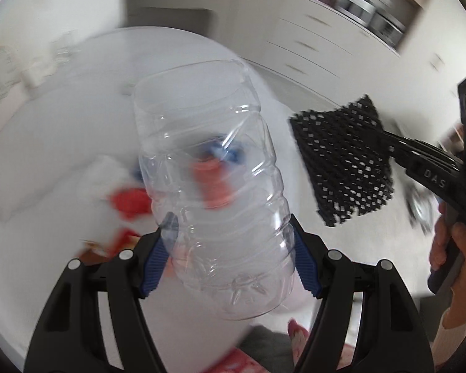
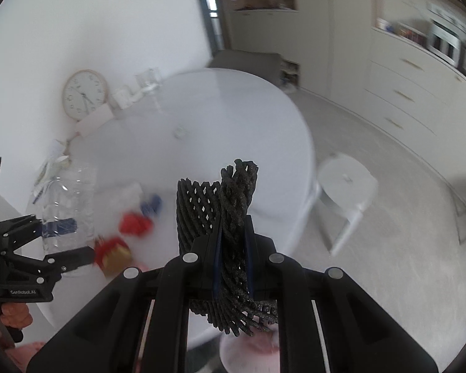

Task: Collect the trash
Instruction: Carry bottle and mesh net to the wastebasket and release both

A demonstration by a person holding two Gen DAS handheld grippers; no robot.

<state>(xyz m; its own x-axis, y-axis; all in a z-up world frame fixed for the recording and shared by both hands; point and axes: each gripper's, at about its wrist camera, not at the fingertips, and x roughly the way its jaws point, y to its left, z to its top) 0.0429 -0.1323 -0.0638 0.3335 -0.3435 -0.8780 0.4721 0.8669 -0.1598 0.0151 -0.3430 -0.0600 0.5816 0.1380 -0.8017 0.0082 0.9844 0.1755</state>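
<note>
the left gripper (image 1: 230,258) clamps a clear bottle (image 1: 214,186) near its base, held above the white table (image 2: 233,118). the right gripper (image 2: 233,258) is closed tight on a black mesh (image 2: 220,205), which sticks out past the fingertips. blurred red and blue scraps (image 2: 135,223) lie on the table below.

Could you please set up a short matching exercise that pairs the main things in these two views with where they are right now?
Things:
1. clear plastic bottle
2. black mesh piece
3. wall clock
4. white stool

Places:
A. on the floor beside the table
B. clamped in the right claw
C. leaning at the table's back edge
D. between the left claw's pads

Pairs: 1-D, 2-B, 3-C, 4-A
</note>
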